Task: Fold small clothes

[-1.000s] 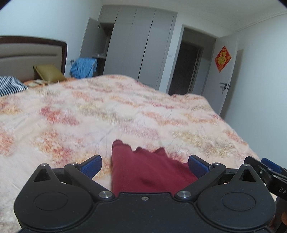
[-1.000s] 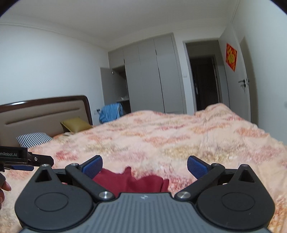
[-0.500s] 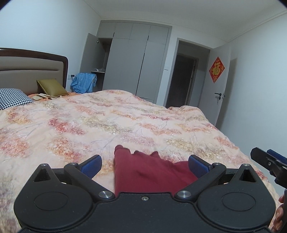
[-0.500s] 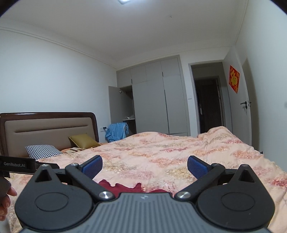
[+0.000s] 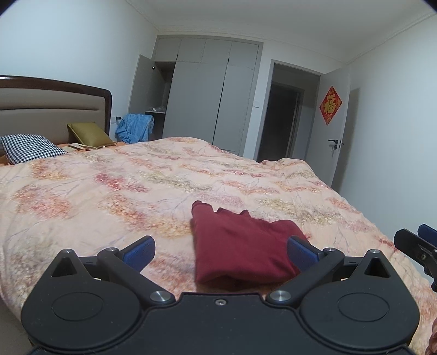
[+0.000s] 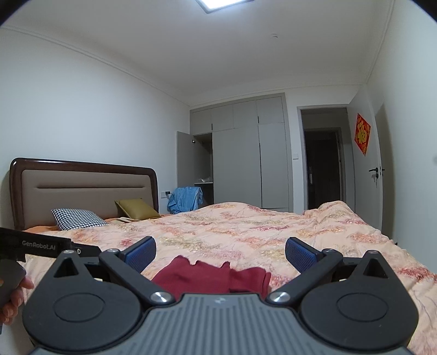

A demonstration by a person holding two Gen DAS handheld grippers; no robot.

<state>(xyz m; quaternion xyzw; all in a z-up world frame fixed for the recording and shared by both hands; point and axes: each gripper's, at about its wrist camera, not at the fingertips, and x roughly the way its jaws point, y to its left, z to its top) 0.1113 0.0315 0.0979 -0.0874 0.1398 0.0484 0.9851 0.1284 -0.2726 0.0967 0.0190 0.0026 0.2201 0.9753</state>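
Both cameras have tipped up over the last second: more wall and ceiling, less bed under us, so we read both tongs as lifted and pulled back from the garment. That dark red piece now lies on the quilt as a compact folded block, ahead of and between the left tongs' fingers, nearer the right-hand one, with its near edge fully visible instead of running under the tong body as it did before. Nothing is pinched: left tongs spread wide with only cloth and quilt in the gap, right tongs likewise spread wide and holding nothing. Our take: this piece looks folded and released, so either the fold is finished or we're backing off to check it; no other small clothes show near the tongs. View differences: the left camera sees the whole block, a rumpled far edge and a thick fold at the near edge; the right camera sees only the far strip of the garment above its own body, but alone shows the ceiling light. Each view catches the other tong at its edge.
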